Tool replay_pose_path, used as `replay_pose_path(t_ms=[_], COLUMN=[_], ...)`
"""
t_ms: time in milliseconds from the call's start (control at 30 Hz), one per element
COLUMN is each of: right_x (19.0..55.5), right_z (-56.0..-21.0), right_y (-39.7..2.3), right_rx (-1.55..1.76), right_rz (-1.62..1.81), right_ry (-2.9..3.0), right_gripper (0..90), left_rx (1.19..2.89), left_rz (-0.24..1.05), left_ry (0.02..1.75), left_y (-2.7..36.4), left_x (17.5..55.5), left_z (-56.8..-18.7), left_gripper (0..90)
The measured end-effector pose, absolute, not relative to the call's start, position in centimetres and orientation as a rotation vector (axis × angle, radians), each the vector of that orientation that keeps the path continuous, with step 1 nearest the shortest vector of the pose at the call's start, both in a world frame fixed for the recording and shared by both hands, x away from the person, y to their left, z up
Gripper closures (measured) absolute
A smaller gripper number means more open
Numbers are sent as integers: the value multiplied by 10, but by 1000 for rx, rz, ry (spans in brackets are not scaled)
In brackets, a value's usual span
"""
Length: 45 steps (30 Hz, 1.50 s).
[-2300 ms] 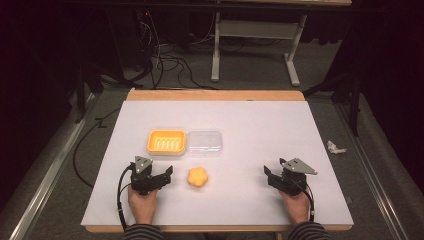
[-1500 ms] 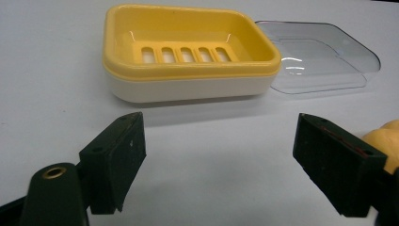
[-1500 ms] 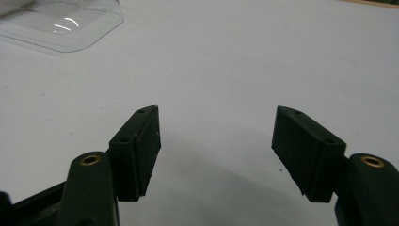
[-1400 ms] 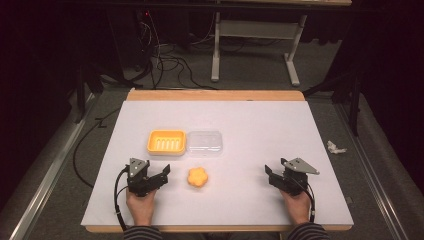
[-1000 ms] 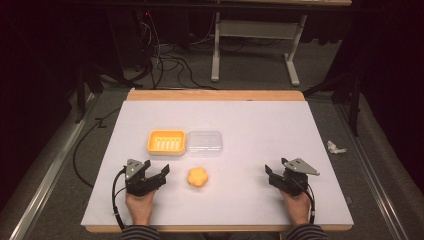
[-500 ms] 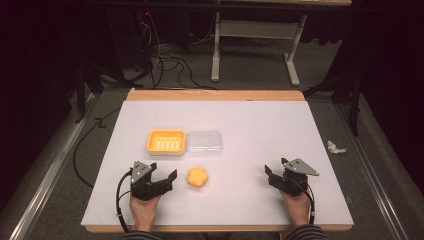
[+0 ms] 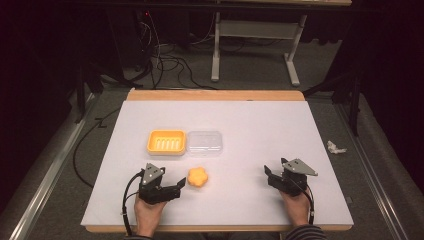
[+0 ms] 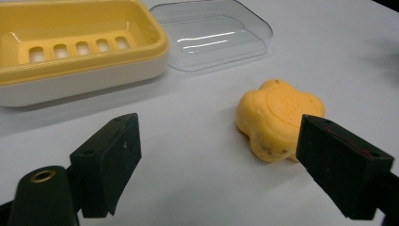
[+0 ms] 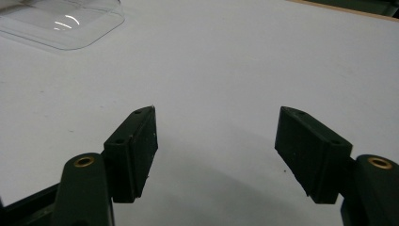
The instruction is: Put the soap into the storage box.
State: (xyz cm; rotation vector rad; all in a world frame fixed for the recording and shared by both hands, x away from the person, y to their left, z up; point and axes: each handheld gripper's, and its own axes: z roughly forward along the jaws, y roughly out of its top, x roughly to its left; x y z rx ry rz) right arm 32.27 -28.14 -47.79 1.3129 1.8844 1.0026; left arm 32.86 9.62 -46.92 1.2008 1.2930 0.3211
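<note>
we have the left hand-held gripper (image 7: 176,186) spread wide and low over the white counter (image 7: 250,130), pointed at the orange flower-shaped soap (image 7: 198,176). the soap lies flat on the counter, just in front of the yellow soap dish (image 7: 166,142) and apart from it, with the clear lid (image 7: 205,142) lying beside the dish. in the left gripper view the soap (image 8: 278,117) sits off toward one jaw, almost against it, while the other jaw stands well clear with bare counter between.

as we judge it, the step in hand is closing on the soap to carry it to the dish. to do it well we should first shift the hand-held gripper sideways so the soap is centred between the jaws, and push a little further forward so the pads meet its thick middle, not its near edge. the lobed outline and likely slick surface call for a slow, even squeeze across two opposite lobes, jaws kept low near the counter.

the right hand-held gripper (image 7: 272,175) rests released, holding nothing, well apart at the counter's right.
</note>
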Motion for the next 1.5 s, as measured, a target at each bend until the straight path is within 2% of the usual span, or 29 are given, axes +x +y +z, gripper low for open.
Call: replay_pose_path(t_ms=[533,833,1500], right_x=[323,323,323], right_z=[-478,-478,-478], right_y=[-281,-281,-277], right_rx=[1307,1294,1287], right_rz=[1001,999,973], right_ry=[1891,1889,1903], right_gripper=[304,302,298], left_rx=[1320,1398,1460], left_rz=[308,357,386], left_ry=[1241,1228,1237], left_y=[63,46,22], left_x=[327,330,338], left_z=[-472,-480,-494], left_gripper=[151,153,176])
